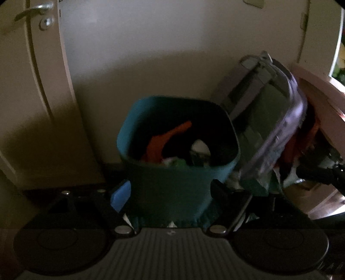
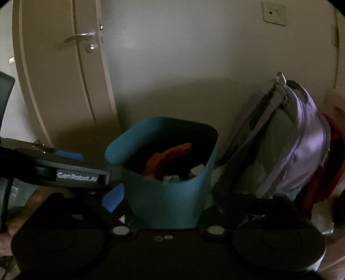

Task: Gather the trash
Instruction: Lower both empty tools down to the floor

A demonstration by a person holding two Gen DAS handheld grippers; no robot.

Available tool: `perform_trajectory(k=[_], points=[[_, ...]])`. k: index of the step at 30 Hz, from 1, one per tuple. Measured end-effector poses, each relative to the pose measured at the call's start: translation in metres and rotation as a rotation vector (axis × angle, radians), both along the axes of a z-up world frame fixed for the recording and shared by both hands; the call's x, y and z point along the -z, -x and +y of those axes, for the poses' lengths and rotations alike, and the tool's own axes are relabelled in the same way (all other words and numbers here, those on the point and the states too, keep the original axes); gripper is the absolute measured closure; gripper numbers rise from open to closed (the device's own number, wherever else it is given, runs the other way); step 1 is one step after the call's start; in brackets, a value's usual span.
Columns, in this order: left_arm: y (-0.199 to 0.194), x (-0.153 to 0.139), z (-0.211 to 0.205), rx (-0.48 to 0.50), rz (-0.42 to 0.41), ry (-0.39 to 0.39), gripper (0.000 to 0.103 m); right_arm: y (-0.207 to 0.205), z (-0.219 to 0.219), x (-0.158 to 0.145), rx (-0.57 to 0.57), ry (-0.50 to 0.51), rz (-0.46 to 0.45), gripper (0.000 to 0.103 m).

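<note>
**Teal bin flanked by both grippers, trash inside**

The teal bin (image 1: 179,155) sits at the centre of the left wrist view, against a pale wall (image 1: 151,53). The left gripper (image 1: 170,193) has its jaws spread wide, one finger on each side of the bin's lower body; the blue pad (image 1: 120,198) at 8 o'clock of the bin lies just beside its wall, and the dim light hides whether either finger presses on it. Inside the bin lie an orange scrap (image 1: 163,142) at 10 o'clock of the opening and white crumpled trash (image 1: 200,148) at 4 o'clock.

In the right wrist view the right gripper (image 2: 166,202) likewise stands wide open around the bin (image 2: 168,193), and contact cannot be told. The left gripper's body (image 2: 71,172), marked GenRobot.AI, reaches in from 9 o'clock to the bin's rim.

A purple backpack (image 2: 297,146) leans at 3 o'clock of the bin, just beside it. A door (image 2: 60,75) with a metal handle (image 2: 79,37) stands at 10 o'clock, and a wall socket (image 2: 273,13) at 1 o'clock.
</note>
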State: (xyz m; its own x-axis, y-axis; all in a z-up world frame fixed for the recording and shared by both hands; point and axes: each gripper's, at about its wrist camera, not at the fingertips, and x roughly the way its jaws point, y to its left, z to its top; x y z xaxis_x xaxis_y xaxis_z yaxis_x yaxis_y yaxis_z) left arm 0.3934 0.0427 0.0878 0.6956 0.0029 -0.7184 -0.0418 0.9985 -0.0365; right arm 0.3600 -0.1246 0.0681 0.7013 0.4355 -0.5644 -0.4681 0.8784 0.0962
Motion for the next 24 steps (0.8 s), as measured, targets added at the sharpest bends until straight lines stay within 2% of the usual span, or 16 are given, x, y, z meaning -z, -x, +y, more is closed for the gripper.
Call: perform_trajectory(k=[4, 9, 14, 19, 24], points=[[0.033, 0.011, -0.005, -0.005, -0.001, -0.033, 0.022, 0.031, -0.013, 0.013, -0.014, -0.019, 0.024, 0.010], [0.070, 0.029, -0.007, -0.004, 0.014, -0.017, 0.022, 0.064, -0.026, 0.031, -0.015, -0.025, 0.057, 0.009], [0.099, 0.060, -0.008, 0.004, 0.045, 0.002, 0.004, 0.085, -0.038, 0.060, 0.005, -0.027, 0.104, 0.008], [0.116, 0.107, -0.006, -0.013, 0.110, 0.048, 0.003, 0.092, -0.049, 0.108, 0.039, -0.029, 0.190, 0.008], [0.119, 0.175, -0.004, -0.040, 0.236, 0.104, 0.003, 0.089, -0.056, 0.176, 0.083, -0.018, 0.310, 0.008]])
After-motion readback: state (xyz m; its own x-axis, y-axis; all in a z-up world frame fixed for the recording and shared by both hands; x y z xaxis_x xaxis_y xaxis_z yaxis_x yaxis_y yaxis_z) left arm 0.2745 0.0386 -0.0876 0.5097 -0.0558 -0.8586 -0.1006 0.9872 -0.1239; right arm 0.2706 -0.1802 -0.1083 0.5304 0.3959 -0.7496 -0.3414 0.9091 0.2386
